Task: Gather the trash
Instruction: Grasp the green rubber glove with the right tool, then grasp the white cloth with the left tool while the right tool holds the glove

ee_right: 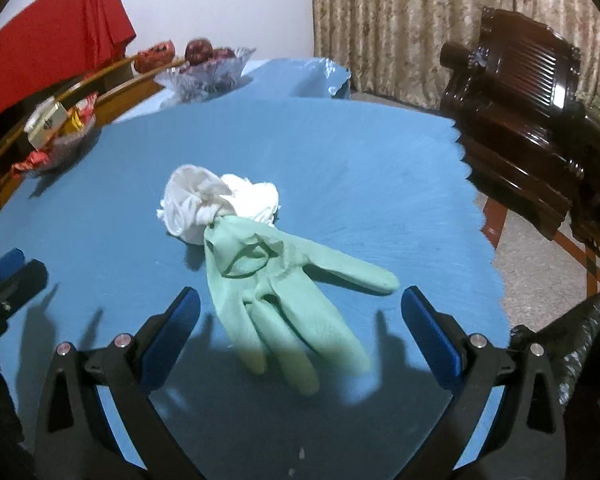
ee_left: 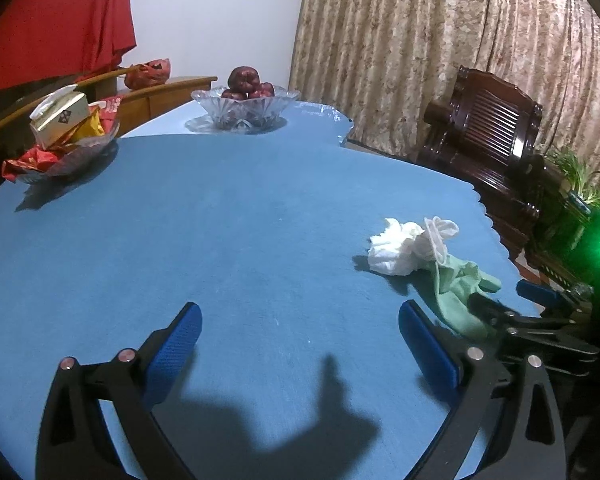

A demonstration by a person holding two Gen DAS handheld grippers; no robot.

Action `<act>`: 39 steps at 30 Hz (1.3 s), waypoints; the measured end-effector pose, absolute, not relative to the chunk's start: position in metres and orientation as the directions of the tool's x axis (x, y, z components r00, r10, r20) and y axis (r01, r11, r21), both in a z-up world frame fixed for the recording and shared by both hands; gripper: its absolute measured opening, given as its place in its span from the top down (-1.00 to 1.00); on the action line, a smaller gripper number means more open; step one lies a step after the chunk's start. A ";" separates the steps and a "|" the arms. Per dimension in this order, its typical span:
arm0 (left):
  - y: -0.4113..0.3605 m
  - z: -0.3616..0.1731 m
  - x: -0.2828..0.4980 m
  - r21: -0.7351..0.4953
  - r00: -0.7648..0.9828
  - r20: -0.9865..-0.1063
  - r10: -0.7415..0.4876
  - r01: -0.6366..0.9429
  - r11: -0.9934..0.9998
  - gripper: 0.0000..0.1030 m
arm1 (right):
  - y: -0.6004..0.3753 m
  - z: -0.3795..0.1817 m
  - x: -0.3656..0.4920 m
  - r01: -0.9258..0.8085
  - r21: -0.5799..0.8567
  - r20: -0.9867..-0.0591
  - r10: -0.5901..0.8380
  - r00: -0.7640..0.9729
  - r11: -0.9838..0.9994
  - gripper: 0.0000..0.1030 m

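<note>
A pale green rubber glove lies flat on the blue table, its fingers pointing toward my right gripper. That gripper is open, its blue pads either side of the glove's fingers and a little short of them. Crumpled white tissue sits at the glove's cuff. In the left wrist view the tissue and glove lie to the right. My left gripper is open over bare tabletop, nothing between its pads. The right gripper's tip shows beside the glove.
A glass bowl of red apples stands at the table's far end. A glass dish of snack packets and a box sits far left. A dark wooden chair and curtain are beyond the scalloped right edge. A black bag is at lower right.
</note>
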State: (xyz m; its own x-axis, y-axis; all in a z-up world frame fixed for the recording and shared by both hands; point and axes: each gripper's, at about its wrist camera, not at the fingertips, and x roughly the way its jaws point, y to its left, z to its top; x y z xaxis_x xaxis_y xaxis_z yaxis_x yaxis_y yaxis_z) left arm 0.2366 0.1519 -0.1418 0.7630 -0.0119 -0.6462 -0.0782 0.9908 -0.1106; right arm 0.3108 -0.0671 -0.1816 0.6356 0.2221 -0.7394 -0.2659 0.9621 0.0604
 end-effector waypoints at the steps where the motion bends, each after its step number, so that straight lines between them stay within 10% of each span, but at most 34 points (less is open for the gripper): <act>1: 0.153 -0.143 0.238 -0.112 0.763 -0.647 -0.012 -0.080 0.990 -0.88 | -0.065 -0.184 0.314 -0.268 0.062 -0.743 0.224 0.631 0.961 -0.90; 13: 0.167 -0.145 0.253 -0.124 0.765 -0.644 0.002 -0.107 0.986 -0.87 | -0.041 -0.192 0.347 -0.301 0.032 -0.770 0.215 0.601 0.953 -0.89; 19: 0.162 -0.145 0.256 -0.125 0.764 -0.646 -0.007 -0.097 0.987 -0.87 | -0.042 -0.194 0.347 -0.330 0.070 -0.778 0.259 0.573 0.941 0.05; 25: 0.152 -0.147 0.259 -0.129 0.759 -0.651 -0.025 -0.079 0.989 -0.87 | -0.054 -0.188 0.334 -0.337 0.119 -0.762 0.304 0.572 0.934 0.49; 39: 0.111 -0.146 0.282 -0.135 0.756 -0.648 -0.091 0.004 0.991 -0.84 | -0.113 -0.173 0.328 -0.183 0.146 -0.740 0.230 0.632 0.972 0.57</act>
State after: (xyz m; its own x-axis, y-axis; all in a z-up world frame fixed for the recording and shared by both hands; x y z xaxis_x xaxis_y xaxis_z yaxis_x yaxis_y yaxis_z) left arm 0.2820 0.1111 -0.1457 0.7561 -0.0911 -0.6480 0.0036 0.9908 -0.1352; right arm 0.3279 -0.1133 -0.1727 0.6324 0.2299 -0.7397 -0.1829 0.9723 0.1458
